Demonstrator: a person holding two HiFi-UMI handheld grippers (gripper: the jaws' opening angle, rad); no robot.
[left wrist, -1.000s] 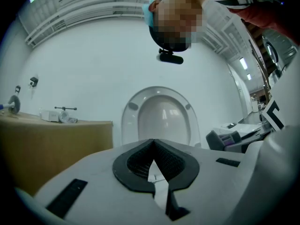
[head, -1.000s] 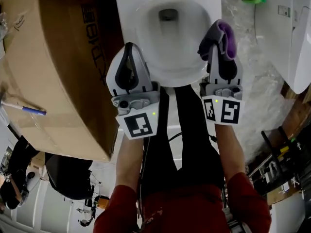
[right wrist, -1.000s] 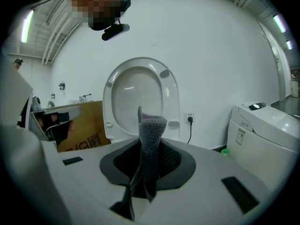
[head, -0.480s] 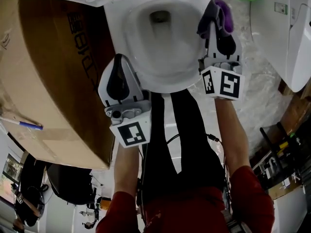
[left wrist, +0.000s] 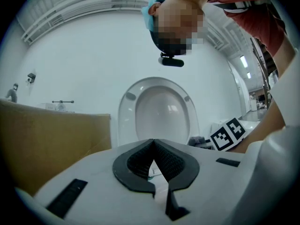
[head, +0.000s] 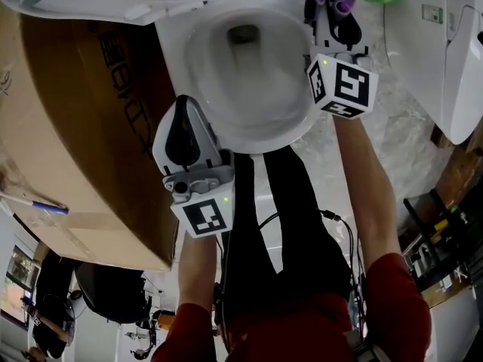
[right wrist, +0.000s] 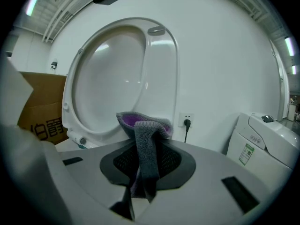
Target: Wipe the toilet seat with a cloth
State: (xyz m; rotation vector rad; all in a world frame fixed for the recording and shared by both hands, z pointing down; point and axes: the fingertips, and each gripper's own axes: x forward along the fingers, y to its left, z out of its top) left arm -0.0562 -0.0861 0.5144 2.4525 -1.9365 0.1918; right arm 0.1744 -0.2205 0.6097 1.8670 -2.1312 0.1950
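The white toilet bowl (head: 198, 51) lies open at the top of the head view, with its seat and lid (right wrist: 117, 69) raised upright behind it. A grey and purple cloth (head: 335, 1) is pinched in my right gripper (head: 333, 6), which reaches over the far right side of the bowl's rim, near the hinge. In the right gripper view the cloth (right wrist: 144, 130) hangs folded between the shut jaws. My left gripper (head: 183, 104) is shut with nothing in it, at the near left edge of the rim. Its pads (left wrist: 140, 161) touch at the tips.
A large cardboard box (head: 75, 127) stands close against the toilet's left side, with a pen (head: 38, 206) lying on it. A second white toilet unit (head: 438, 59) stands at the right. A wall socket (right wrist: 186, 122) with a plug sits behind. The person's legs fill the near floor.
My right gripper has carried the cloth away from me along the right side of the rim toward the hinge. The left gripper has stayed by the near left rim.
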